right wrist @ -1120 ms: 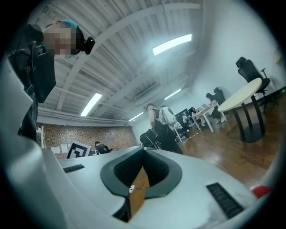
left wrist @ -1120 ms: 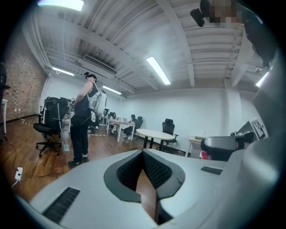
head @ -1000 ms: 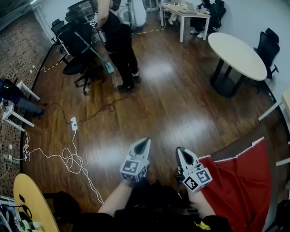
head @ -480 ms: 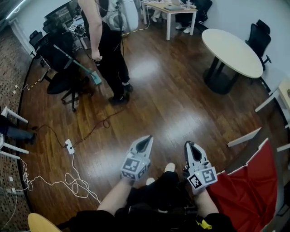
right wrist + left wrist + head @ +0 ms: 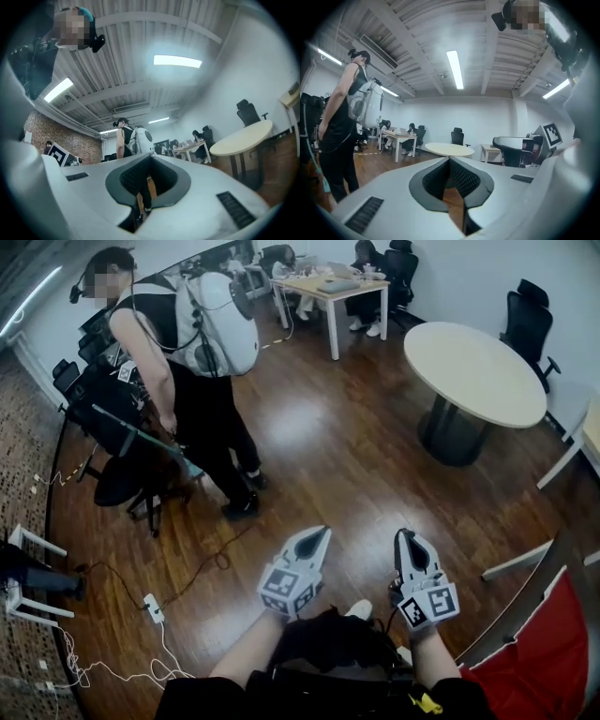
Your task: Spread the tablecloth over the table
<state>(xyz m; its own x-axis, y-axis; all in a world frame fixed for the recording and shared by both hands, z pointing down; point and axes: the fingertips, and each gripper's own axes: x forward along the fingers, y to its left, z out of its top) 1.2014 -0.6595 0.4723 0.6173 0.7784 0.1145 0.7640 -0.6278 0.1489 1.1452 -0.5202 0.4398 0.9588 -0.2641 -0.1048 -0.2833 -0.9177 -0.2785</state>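
At the lower right corner of the head view lies the red tablecloth (image 5: 539,657), below and right of our right tool (image 5: 409,542), the nearer one; the left tool (image 5: 315,536) sits further left. Both tools are closed tight on nothing and point up-frame, away from the cloth.

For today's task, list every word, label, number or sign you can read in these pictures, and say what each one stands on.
No words, numbers or brand names can be read in any view.
Left tool: its cube carries only a black-and-white square code pattern, no letters.
Right tool: the same kind of pattern on its cube, no letters.
Red cloth: plain, no print seen.
Things on the far desk: too small to read.
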